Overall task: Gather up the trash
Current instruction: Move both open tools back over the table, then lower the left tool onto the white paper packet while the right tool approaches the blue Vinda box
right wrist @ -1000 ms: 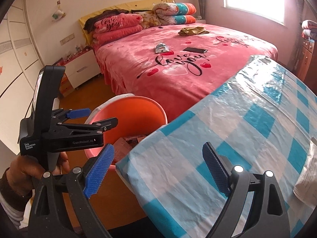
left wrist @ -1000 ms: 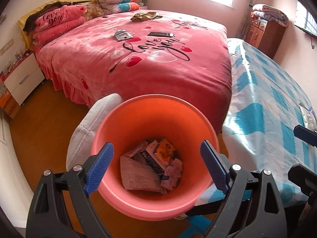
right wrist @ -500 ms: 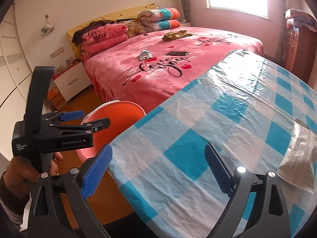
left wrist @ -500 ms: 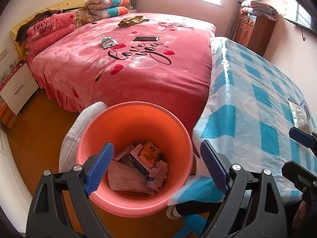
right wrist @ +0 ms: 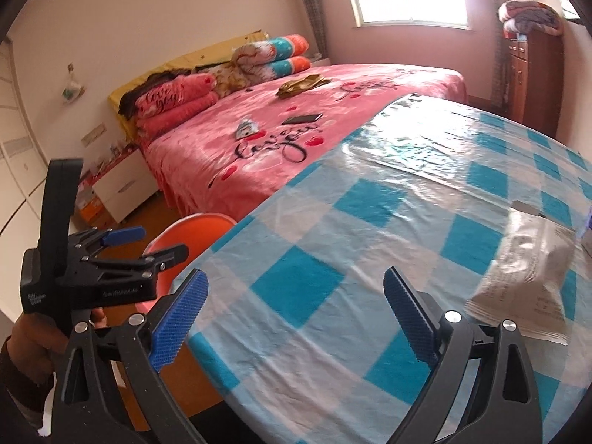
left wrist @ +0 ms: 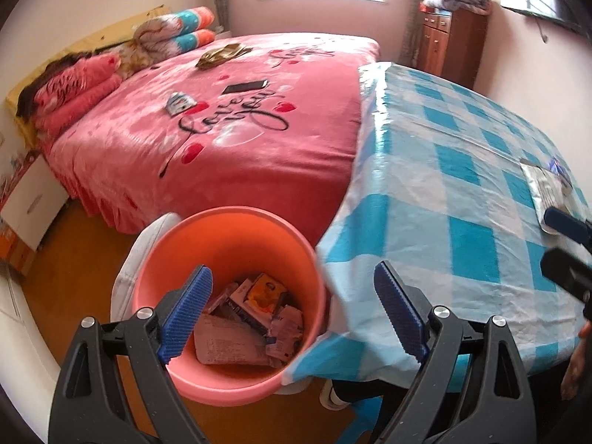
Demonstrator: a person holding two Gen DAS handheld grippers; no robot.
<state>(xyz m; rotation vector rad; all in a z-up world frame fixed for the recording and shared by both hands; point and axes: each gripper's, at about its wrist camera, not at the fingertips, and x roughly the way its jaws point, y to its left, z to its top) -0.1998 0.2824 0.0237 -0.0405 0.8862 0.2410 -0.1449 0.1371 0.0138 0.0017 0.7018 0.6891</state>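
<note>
The right gripper (right wrist: 292,318) is standing wide, its jaws just opening further with nothing between them, above the blue-and-white checked plastic tablecloth (right wrist: 370,222). A crumpled silver-white foil wrapper (right wrist: 529,281) is lying just beside its right finger. The left gripper (left wrist: 292,314), also wide and empty, is hovering over the round orange plastic bucket (left wrist: 229,236) holding paper trash (left wrist: 248,322).

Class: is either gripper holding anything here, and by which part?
Nothing is held. The left gripper and the right gripper, whose jaws have just been opening, are both empty.
</note>
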